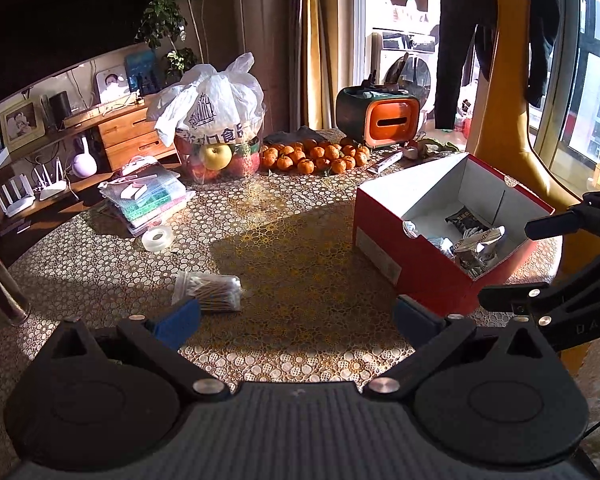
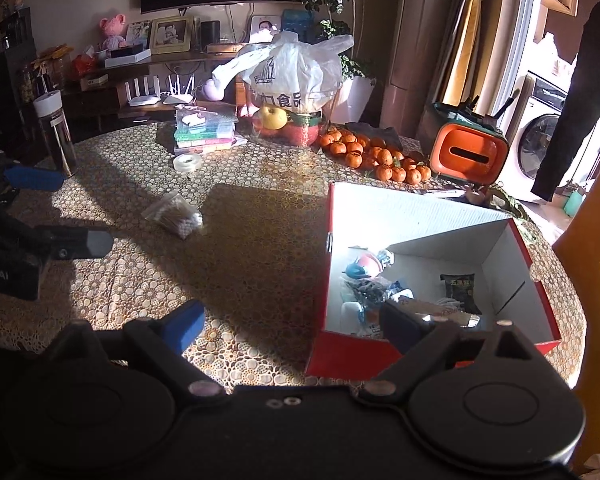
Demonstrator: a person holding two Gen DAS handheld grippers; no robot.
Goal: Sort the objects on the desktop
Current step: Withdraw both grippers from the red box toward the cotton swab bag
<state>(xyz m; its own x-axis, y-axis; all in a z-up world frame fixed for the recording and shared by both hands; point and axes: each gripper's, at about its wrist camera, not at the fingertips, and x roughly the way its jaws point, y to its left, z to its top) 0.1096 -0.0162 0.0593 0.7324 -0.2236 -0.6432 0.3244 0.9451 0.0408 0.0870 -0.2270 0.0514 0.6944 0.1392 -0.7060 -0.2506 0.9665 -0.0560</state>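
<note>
Two grippers: both empty right now, nothing between the pads of either
Left gripper: jaws spread as wide as they go, hanging over the near edge of the table
Cotton swab bag: loose on the table, just ahead of the left gripper's left finger, toward the near-left edge; looks like the next pick
Tape roll: further back on the left, near the stack of plastic cases
Fruit bag: far edge, middle, with mandarins piled right beside it
Red box: right side of the table, open top, snack packets already inside, so sorting is partly done
Right gripper: jaws apart, its right finger over the box's near wall
Risk: the swab bag is thin, slick plastic, so a pinch on a corner could slip or drag it across the cloth
Risk 2: the right gripper sits low by the box rim and could nudge the box
In the way: pretty much nothing between swabs and box, just bare tablecloth
</note>
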